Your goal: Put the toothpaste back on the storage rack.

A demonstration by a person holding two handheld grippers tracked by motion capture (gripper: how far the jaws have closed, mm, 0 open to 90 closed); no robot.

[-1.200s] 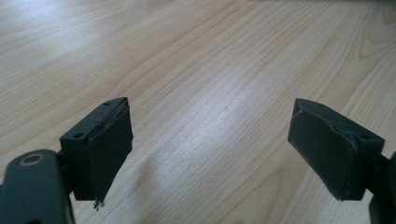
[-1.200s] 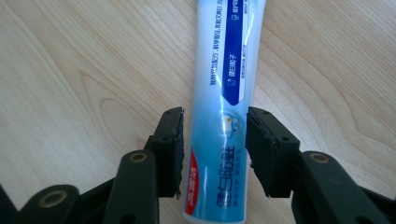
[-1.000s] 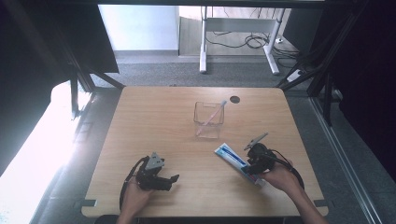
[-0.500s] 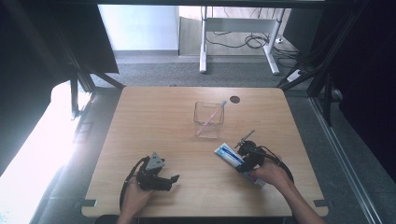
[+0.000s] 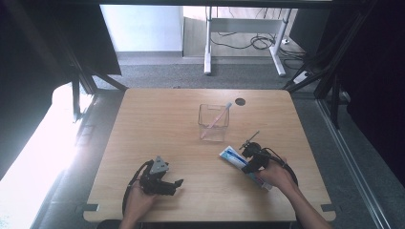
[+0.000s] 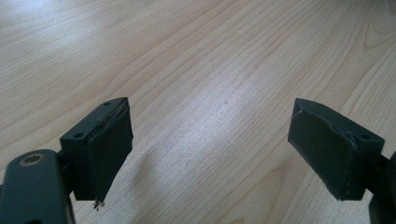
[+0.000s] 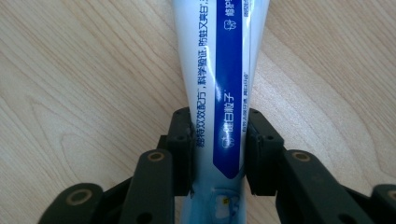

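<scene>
High view. Wooden table (image 5: 157, 119) seen from above. Toothpaste tube (image 5: 232, 156), white and blue, flat on the wood near the right half of the near edge, long axis diagonal: one end toward the table's middle, the other running back toward the near right corner and hidden under the hand. Right gripper (image 5: 250, 158) set down over the tube's middle. Clear container (image 5: 213, 123) just beyond, near the table's centre, a pink toothbrush (image 5: 216, 120) leaning inside it with its head above the rim. Tube's far end aimed up and left, passing close beside the container rather than straight at it. Left gripper (image 5: 177, 183) resting by the near edge, left of centre, well apart from the tube; right hand clearly the nearer one. Small dark hole (image 5: 240, 101) toward the far edge.

Left gripper view. Two black fingers (image 6: 103, 149) spread wide, nothing between them, bare wood grain beneath.

Right gripper view. Tube (image 7: 219, 70) running straight up the frame away from the camera, long axis in line with the gripper's own reach, printed face up. Fingers (image 7: 180, 140) standing to either side of its width, having just been closing, pads now against both edges of the tube, so a grip across the short axis. Tube apparently still lying on the table. Judged next need: a lift without sideways twist, since the long, soft body extends well ahead of the pads and may droop.
</scene>
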